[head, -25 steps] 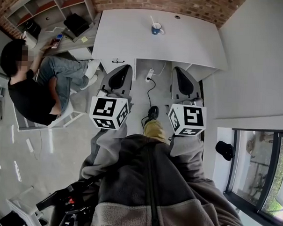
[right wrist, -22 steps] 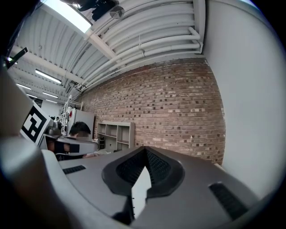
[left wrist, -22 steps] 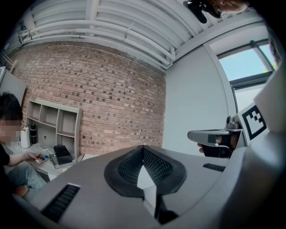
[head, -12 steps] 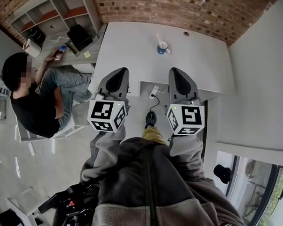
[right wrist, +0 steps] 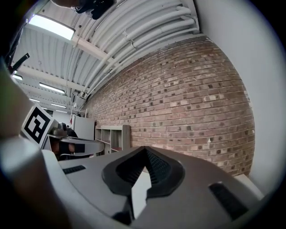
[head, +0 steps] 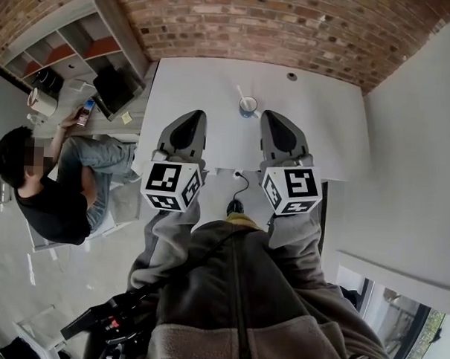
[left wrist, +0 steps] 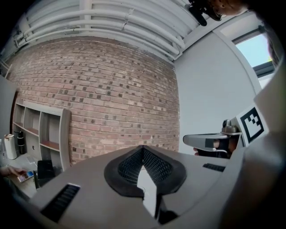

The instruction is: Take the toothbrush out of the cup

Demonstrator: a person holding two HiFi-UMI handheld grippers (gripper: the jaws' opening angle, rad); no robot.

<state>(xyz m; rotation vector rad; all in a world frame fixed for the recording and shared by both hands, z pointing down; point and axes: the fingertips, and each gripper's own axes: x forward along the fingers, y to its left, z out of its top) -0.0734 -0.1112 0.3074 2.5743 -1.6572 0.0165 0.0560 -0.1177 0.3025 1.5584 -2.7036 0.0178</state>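
Note:
A blue-and-white cup (head: 247,106) stands on the white table (head: 199,81), with a white toothbrush (head: 241,94) leaning out of it to the upper left. My left gripper (head: 191,115) hovers over the table's near part, left of the cup, with its jaws shut and empty (left wrist: 143,150). My right gripper (head: 272,115) is just right of the cup and slightly nearer me, also shut on nothing (right wrist: 145,150). Both gripper views look over the table at the brick wall, and neither shows the cup.
A brick wall (head: 254,27) runs behind the table. A shelf unit (head: 75,42) stands at the back left. A seated person (head: 53,182) holding a phone is at the left. A white wall (head: 412,146) closes the right side. The tabletop has a small hole (head: 291,76).
I have come closer to the table. Both grippers, earlier over the floor short of its edge, now reach over the tabletop on either side of the cup.

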